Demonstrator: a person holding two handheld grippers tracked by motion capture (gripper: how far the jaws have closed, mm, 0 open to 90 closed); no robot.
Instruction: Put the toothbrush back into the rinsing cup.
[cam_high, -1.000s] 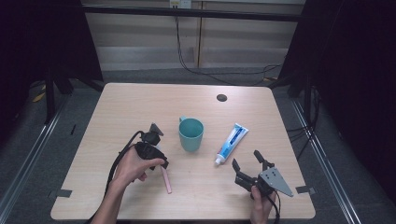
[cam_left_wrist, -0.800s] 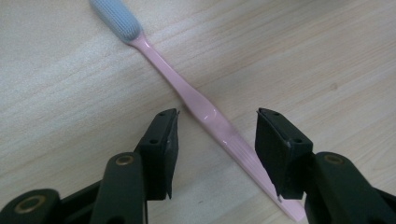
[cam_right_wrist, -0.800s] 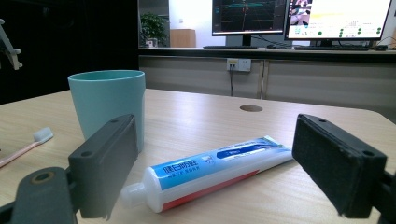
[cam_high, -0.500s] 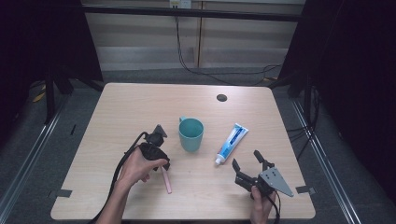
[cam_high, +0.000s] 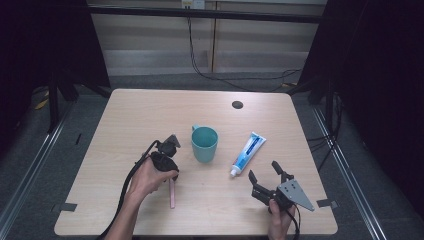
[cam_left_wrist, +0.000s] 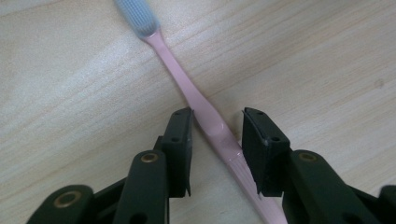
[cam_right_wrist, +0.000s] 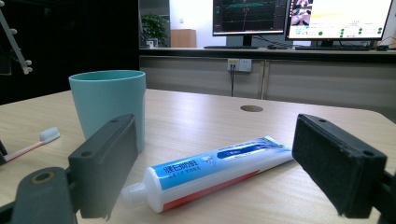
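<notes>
left gripper (cam_left_wrist: 215, 135) is down at the table (cam_high: 130, 115), jaws apart, one on each side of the pink toothbrush (cam_left_wrist: 187, 88) handle, not yet clamped on it. the handle runs diagonally through the gap, so the long axis is skewed to the jaw faces; the bristle head lies ahead of the jaws. judgement: closing now should catch the thick part of the handle, though it may swivel as it squares up. the brush lies just left of the teal cup (cam_high: 204, 143). right gripper (cam_high: 264, 178) waits wide apart right of the cup, nearer the toothpaste tube (cam_high: 247, 153), well apart from the brush.
</notes>
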